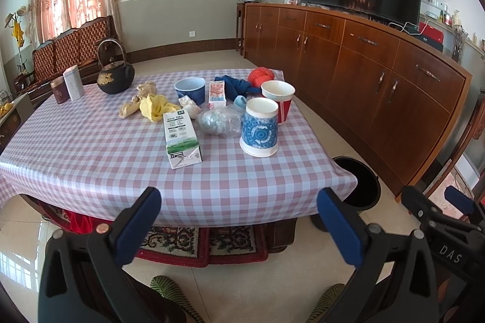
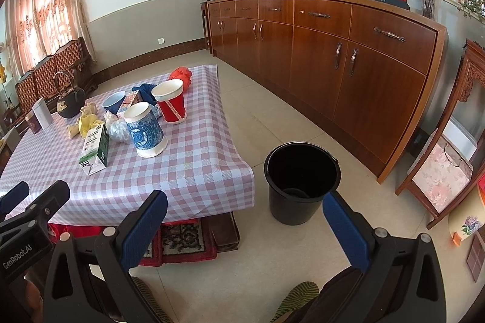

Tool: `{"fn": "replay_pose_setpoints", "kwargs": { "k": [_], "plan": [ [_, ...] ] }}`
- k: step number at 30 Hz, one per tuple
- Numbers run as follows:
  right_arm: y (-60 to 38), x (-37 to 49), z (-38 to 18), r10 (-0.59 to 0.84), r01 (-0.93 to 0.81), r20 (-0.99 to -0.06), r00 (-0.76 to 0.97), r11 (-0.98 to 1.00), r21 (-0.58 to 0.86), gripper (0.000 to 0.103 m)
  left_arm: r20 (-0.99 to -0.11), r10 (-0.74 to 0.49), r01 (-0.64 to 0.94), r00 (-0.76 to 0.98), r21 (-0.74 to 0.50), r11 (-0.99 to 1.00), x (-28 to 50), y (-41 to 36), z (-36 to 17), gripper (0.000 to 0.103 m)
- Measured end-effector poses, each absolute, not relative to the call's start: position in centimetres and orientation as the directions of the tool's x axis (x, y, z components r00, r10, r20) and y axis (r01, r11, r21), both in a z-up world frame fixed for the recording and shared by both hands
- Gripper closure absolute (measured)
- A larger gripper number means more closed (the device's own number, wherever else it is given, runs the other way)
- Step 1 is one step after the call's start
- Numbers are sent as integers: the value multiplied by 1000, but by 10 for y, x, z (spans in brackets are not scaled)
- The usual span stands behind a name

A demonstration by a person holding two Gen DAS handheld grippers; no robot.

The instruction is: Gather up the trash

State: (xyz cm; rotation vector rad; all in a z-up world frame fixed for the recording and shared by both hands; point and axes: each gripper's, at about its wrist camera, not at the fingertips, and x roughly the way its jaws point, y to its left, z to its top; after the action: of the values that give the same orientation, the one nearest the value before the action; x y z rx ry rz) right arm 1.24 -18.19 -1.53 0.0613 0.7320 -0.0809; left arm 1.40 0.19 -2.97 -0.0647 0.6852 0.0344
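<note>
A low table with a checked cloth (image 1: 91,159) holds trash: a green-and-white milk carton (image 1: 181,138), a crumpled clear plastic bag (image 1: 216,121), yellow and tan crumpled paper (image 1: 153,106), a white tissue ball (image 1: 189,104), a small pink carton (image 1: 217,94), a blue-patterned paper cup (image 1: 259,127), a red paper cup (image 1: 279,103) and a blue cup (image 1: 190,89). A black bucket (image 2: 301,182) stands on the floor right of the table. My left gripper (image 1: 239,220) is open and empty before the table's near edge. My right gripper (image 2: 245,227) is open and empty, near the bucket.
A black iron teapot (image 1: 115,74), a white tin (image 1: 73,82) and a dark red tin (image 1: 59,91) stand at the table's far left. Blue cloth (image 1: 239,85) and an orange bundle (image 1: 260,76) lie at the back. A long wooden sideboard (image 2: 348,50) runs along the right.
</note>
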Motion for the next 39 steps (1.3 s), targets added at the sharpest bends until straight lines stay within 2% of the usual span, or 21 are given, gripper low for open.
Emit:
{"fn": "replay_pose_setpoints", "kwargs": {
  "k": [9,24,39],
  "plan": [
    [-179,16,-17,-46,88,-672,740,996,29,0,-632,23,-66,775,-44,997,17,7,-31,0],
    [-147,54,-31,43,-20,-681,731,999,41,0,-641,126,-185,757,-26,982,56,53,-49,0],
    [-98,116,-50,101,-114,-705,702,993,29,0,-690,105,-187,716,-44,981,118,74,-80,0]
  ]
}}
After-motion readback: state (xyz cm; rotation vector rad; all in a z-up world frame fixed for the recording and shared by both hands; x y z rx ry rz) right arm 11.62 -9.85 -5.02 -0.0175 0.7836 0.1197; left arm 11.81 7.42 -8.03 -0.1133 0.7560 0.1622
